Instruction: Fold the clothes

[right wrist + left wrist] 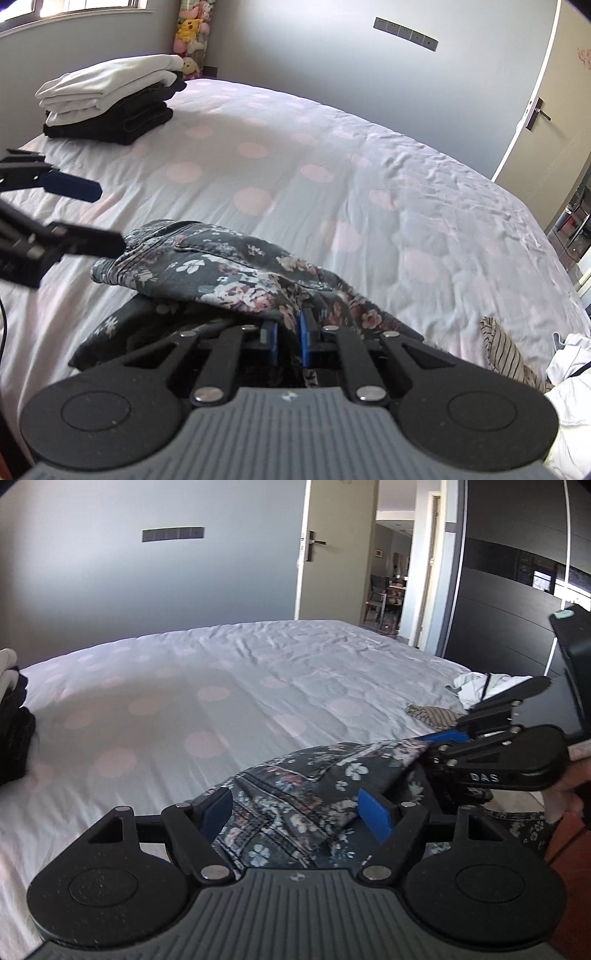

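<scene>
Dark floral denim (221, 269) lay bunched on the dotted bedsheet (332, 155), at six o'clock. My right gripper (288, 341) pinched its edge; my left gripper (295, 812) straddled it, spread wide. Folded stack (110, 96) sat at ten o'clock.

The left wrist camera is sitting low at the near edge of the bed (221, 672), looking out along its own fingers across the sheet toward the open door (332, 550) and the hallway beyond. The right wrist camera is riding just as low (and close over the cloth), facing across the same bed toward the far corner, where the folded stack (110, 99) and the window (74, 7) are showing. Both are taking in the floral garment (306, 794) right under their lenses, and each is catching the other gripper at its frame edge: the right gripper (439, 740) in the left view, the left gripper (107, 214) in the right view.
</scene>
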Demonstrator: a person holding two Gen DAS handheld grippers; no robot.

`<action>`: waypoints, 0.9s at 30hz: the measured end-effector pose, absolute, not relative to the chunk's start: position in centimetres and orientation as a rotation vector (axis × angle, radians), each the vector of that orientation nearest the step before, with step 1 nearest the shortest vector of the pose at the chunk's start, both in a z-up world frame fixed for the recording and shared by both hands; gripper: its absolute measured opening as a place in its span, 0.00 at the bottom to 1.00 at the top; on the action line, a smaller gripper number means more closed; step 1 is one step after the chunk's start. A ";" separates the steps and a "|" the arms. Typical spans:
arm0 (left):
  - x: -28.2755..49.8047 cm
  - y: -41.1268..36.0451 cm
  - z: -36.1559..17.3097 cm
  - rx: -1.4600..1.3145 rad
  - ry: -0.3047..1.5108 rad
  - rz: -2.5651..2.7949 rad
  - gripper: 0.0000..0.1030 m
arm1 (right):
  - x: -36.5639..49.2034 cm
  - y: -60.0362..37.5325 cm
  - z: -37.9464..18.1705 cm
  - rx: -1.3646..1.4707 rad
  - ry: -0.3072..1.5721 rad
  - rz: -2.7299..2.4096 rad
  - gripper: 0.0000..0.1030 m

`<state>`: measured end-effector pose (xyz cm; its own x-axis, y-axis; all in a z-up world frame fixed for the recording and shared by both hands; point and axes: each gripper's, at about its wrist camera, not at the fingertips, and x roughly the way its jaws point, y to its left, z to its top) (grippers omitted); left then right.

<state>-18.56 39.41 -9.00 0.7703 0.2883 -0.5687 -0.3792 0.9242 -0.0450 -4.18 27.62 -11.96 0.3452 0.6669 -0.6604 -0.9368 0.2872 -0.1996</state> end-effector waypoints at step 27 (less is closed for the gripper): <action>-17.4 39.5 -5.5 -0.100 0.402 0.739 0.13 | -0.5 16.9 -12.2 -0.336 0.778 1.067 0.49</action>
